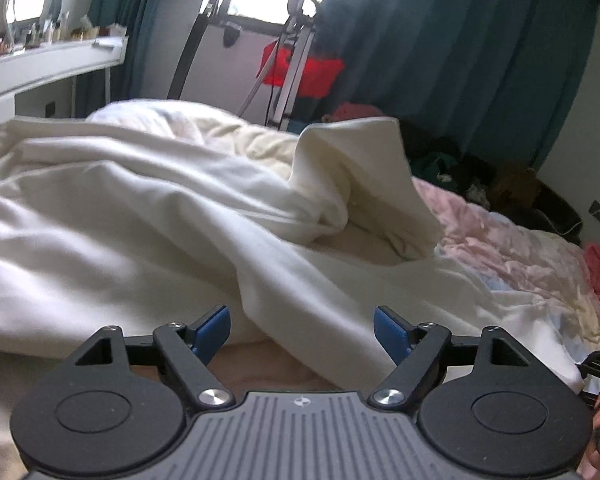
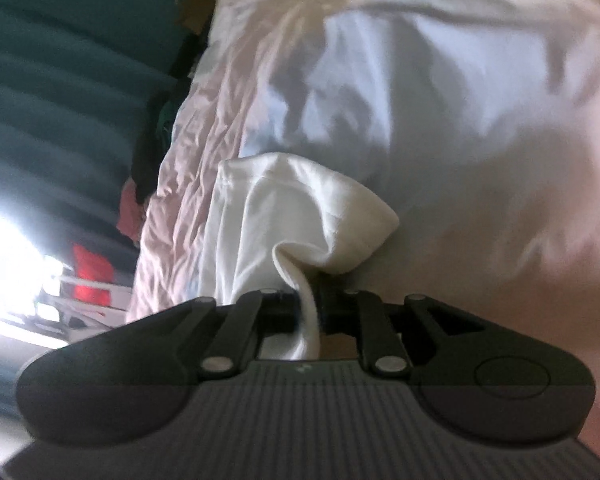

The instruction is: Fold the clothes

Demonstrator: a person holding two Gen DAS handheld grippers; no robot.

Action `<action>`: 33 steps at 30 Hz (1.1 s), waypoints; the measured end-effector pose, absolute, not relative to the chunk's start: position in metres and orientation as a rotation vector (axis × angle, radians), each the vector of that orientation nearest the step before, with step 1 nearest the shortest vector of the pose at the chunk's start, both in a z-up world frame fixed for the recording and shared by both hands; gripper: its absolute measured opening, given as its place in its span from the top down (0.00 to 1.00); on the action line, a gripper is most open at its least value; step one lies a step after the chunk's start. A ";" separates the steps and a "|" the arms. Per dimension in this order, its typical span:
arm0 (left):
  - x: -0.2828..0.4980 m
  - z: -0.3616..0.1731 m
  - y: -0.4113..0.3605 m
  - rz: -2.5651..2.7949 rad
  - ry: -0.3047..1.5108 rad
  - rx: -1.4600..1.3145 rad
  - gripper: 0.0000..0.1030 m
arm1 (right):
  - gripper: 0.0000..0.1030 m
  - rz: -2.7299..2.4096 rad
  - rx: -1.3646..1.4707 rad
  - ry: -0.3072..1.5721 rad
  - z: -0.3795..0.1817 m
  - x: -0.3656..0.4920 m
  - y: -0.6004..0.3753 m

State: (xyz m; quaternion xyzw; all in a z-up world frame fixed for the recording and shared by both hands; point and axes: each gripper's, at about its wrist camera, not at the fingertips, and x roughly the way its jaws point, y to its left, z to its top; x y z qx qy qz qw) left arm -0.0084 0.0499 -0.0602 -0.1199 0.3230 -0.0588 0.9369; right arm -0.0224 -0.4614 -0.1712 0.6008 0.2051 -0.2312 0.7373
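Observation:
A cream-white garment [image 1: 180, 208] lies spread and rumpled over the bed, with one corner [image 1: 364, 168] lifted into a peak. My left gripper [image 1: 302, 332] is open, its blue pads [image 1: 212, 332] apart, low over the garment's near edge and holding nothing. In the right wrist view my right gripper [image 2: 310, 308] is shut on a bunched fold of the white garment [image 2: 284, 216], which hangs from between the jaws over the bed. That view is rolled on its side.
A pink and pale-blue crinkled bedspread [image 1: 500, 240] covers the bed at right. Teal curtains [image 1: 460, 60] hang behind. A white shelf [image 1: 52, 64] with small items is at far left. A tripod stand [image 1: 296, 60] and a red cloth [image 1: 312, 72] stand by the window.

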 end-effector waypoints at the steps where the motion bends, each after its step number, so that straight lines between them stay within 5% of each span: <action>1: -0.008 -0.061 0.051 -0.118 0.665 -0.251 0.22 | 0.82 -0.501 1.341 0.443 -0.173 -0.024 -0.463; 6: -0.004 -0.066 0.056 -0.109 0.693 -0.279 0.21 | 0.43 -0.472 1.385 0.392 -0.172 -0.027 -0.463; 11: 0.001 -0.071 0.061 -0.099 0.726 -0.314 0.20 | 0.42 -0.452 1.405 0.384 -0.166 -0.027 -0.458; 14: 0.007 -0.076 0.066 -0.091 0.762 -0.353 0.20 | 0.47 -0.480 1.371 0.390 -0.165 -0.027 -0.460; 16: 0.009 -0.081 0.074 -0.076 0.790 -0.392 0.20 | 0.69 -0.518 1.350 0.406 -0.166 -0.026 -0.463; 21: 0.005 -0.094 0.110 -0.029 0.877 -0.554 0.20 | 0.93 -0.570 1.313 0.423 -0.171 -0.025 -0.467; 33: -0.008 -0.098 0.226 0.336 0.919 -0.923 0.20 | 0.95 -0.514 1.174 0.248 -0.136 -0.030 -0.488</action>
